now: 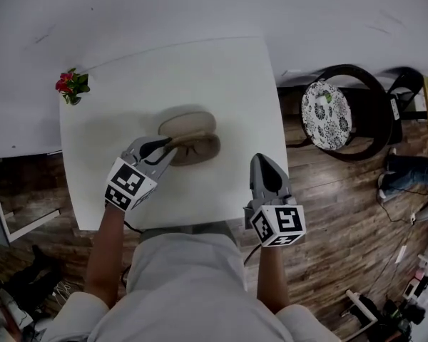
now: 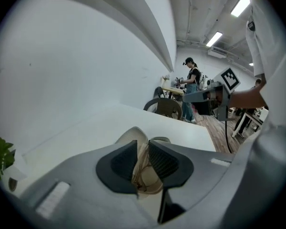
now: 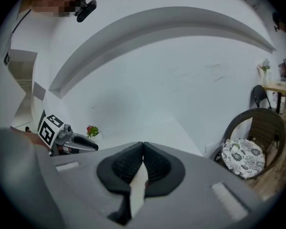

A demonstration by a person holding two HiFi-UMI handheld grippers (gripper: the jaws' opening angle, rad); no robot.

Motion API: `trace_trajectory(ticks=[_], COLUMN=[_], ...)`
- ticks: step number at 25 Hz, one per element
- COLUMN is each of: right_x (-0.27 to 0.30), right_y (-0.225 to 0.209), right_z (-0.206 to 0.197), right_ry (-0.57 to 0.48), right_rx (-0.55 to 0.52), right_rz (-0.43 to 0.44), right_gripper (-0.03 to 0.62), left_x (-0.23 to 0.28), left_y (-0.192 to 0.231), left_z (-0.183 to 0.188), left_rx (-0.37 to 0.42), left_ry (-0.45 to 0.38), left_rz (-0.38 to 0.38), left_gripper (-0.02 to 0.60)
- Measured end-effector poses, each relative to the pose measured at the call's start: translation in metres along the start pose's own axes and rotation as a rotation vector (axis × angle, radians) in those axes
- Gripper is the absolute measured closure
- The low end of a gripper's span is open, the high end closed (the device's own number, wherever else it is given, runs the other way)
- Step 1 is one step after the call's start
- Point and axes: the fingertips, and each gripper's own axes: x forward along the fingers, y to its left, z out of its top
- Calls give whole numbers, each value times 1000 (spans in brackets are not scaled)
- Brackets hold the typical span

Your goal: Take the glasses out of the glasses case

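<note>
Closest to me in the head view, the right gripper hovered over the near-right corner of the white table. It was well apart from the open beige glasses case at mid-table. The glasses lay in the case's near half, and the left gripper met its left end. From the left gripper view, the 2 jaws pinched the case's tan rim. From the right gripper view, both jaws sat pressed together, holding nothing, with red flowers beyond.
</note>
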Motion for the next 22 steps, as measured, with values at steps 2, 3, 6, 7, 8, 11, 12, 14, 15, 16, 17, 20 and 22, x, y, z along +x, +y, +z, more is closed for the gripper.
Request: trace_trajectory(ticks=[2, 3, 6, 7, 8, 11, 12, 14, 15, 16, 17, 20, 22], right_x=[4, 5, 6, 7, 8, 10, 10, 11, 12, 12, 13, 16, 17], right_y=[-5, -7, -13, -14, -15, -19, -21, -25, -26, -26, -27, -28, -27], right_z=[-5, -8, -18, -20, -22, -28, -29, -30, -31, -32, -33, -34, -35], right_ry=[13, 22, 50, 57, 62, 79, 83, 89, 92, 96, 100, 108, 110], right_rx=[3, 4, 7, 8, 8, 6, 5, 4, 3, 3, 2, 1, 0], right_rz=[10, 14, 24, 27, 30, 37, 38, 42, 44, 47, 49, 54, 57], right_gripper=[591, 591, 591, 591, 591, 591, 591, 591, 591, 591, 591, 591, 591], left_x=[15, 22, 40, 45, 50, 63, 67, 74, 77, 79, 81, 85, 87], left_y=[-4, -6, -8, -7, -6, -6, -7, -9, -10, -11, -11, -11, -11], left_z=[-10, -13, -20, -23, -26, -34, -37, -42, -44, -47, -50, -56, -57], left_rx=[13, 15, 61, 78, 90, 110, 114, 113, 112, 112, 115, 114, 114], left_ry=[48, 65, 111, 131, 150, 194, 208, 236, 249, 265, 280, 303, 311], left_rz=[-36, -51, -56, -53, -56, -72, -79, -101, -112, -120, -127, -138, -143], left_gripper=[499, 498, 497, 499, 497, 499, 499, 499, 499, 499, 499, 500, 525])
